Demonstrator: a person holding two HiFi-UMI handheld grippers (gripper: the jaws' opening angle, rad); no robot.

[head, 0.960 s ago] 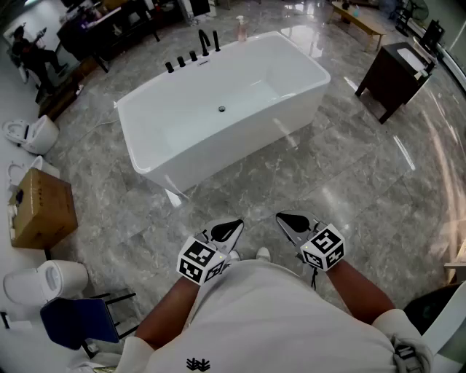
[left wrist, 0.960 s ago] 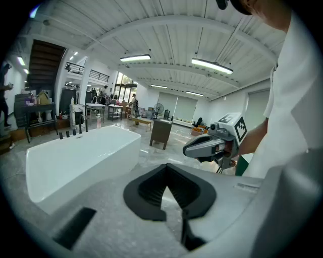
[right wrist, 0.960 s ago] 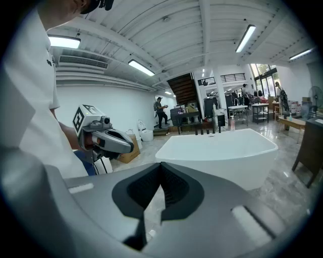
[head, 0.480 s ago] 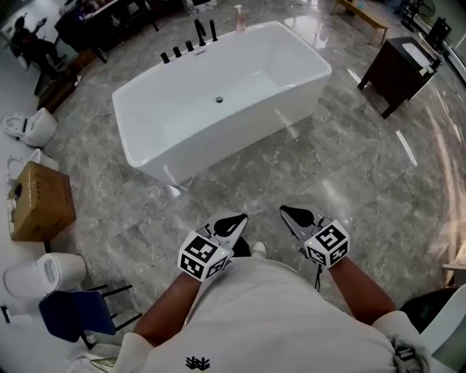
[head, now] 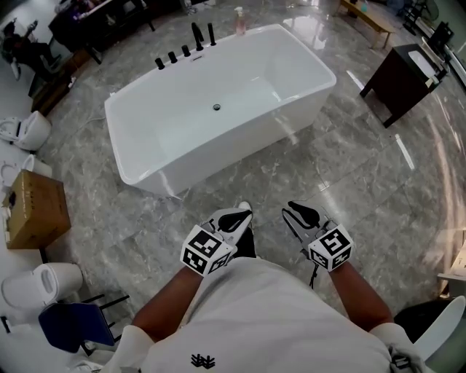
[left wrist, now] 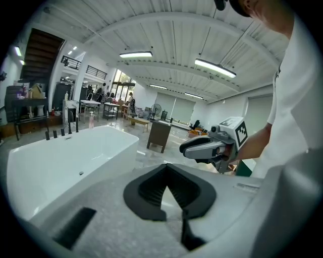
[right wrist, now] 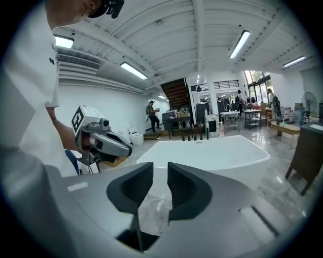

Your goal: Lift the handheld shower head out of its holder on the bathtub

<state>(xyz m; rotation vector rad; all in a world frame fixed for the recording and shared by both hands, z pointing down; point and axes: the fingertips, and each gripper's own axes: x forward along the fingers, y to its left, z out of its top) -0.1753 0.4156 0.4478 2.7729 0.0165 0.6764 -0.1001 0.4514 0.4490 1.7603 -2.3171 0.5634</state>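
Note:
The white bathtub stands on the grey floor ahead, well beyond both grippers. A row of black fittings lines its far rim. The tall black upright piece at the row's right end looks like the handheld shower head in its holder; it also shows as the shower head and the shower head. My left gripper is held near the person's waist with its jaws shut on nothing, seen again as the left gripper. My right gripper is beside it, its jaws opening with nothing between them, seen again as the right gripper.
A pink bottle stands behind the tub's far rim. A dark cabinet is at the right. At the left are a cardboard box, toilets and a blue chair. People are far off at the back left.
The view has shifted a little toward the tub and a shoe now shows between the grippers. Both grippers stay close to the body; the right one's jaws look slightly parted.

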